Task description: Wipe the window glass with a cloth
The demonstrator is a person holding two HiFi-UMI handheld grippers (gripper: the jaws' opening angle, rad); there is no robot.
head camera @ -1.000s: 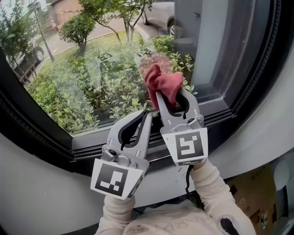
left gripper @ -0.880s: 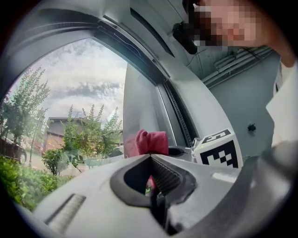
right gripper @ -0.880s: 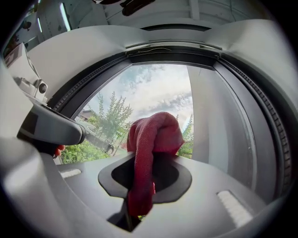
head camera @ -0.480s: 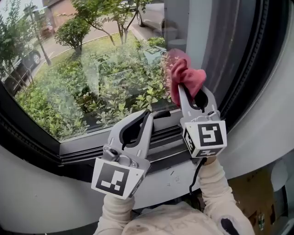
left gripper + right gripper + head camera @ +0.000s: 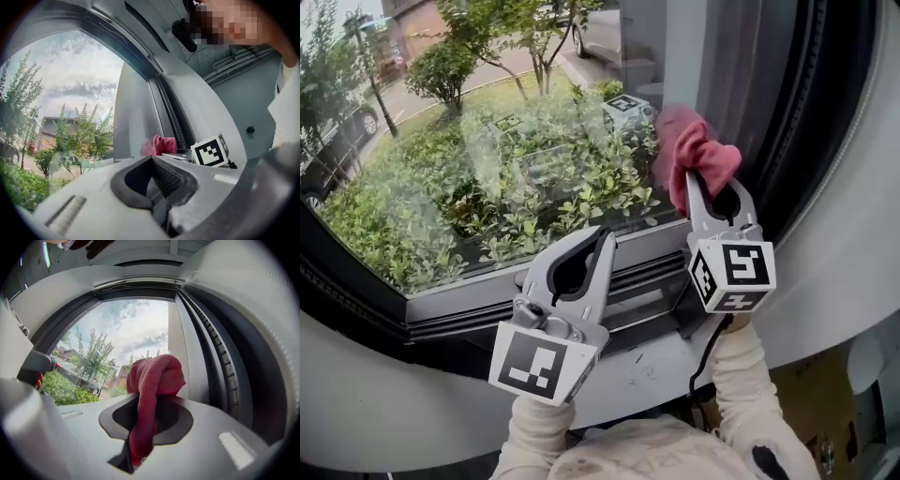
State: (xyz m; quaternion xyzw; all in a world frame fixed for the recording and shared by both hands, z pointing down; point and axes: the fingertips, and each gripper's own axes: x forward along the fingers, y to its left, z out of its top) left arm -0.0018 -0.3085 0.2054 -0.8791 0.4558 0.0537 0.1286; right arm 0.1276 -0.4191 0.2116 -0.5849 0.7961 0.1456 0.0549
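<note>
Red cloth point(image 5: 701, 152): soft ribbed-weave fabric, bunched into a rounded wad. It is sitting at the lower right of the window glass point(image 5: 487, 141), just beside the dark upright of the window frame point(image 5: 811, 122). The wad looks to be pressing on the pane, and a faint pink reflection is showing next to it.

The right gripper point(image 5: 712, 186) is clamping the cloth. In the right gripper view a strip of the fabric is running down between the closed jaws and the rest is bulging out over the tips. The jaws are smooth grey plastic with a black oval cut-out. The gripper is pointing up and away from the person, tilted slightly left, with its marker cube point(image 5: 733, 274) nearest the camera. The cream knit sleeve point(image 5: 739, 361) below it is reaching up from the lower right.

The left gripper point(image 5: 603, 234) is sitting lower and to the left, over the grey sill track point(image 5: 647, 286), with its tips aimed up and right toward the bottom edge of the glass. Its jaws are closed together with nothing between them, and the ridged black inner pads are meeting in the left gripper view. Its own cube point(image 5: 539, 361) is facing the camera.

The glass is clear with hazy smears, and green shrubs point(image 5: 403, 216) are showing through it. The frame is matte black and ribbed along the right side. The wall point(image 5: 384, 412) below is curving, smooth and white.
</note>
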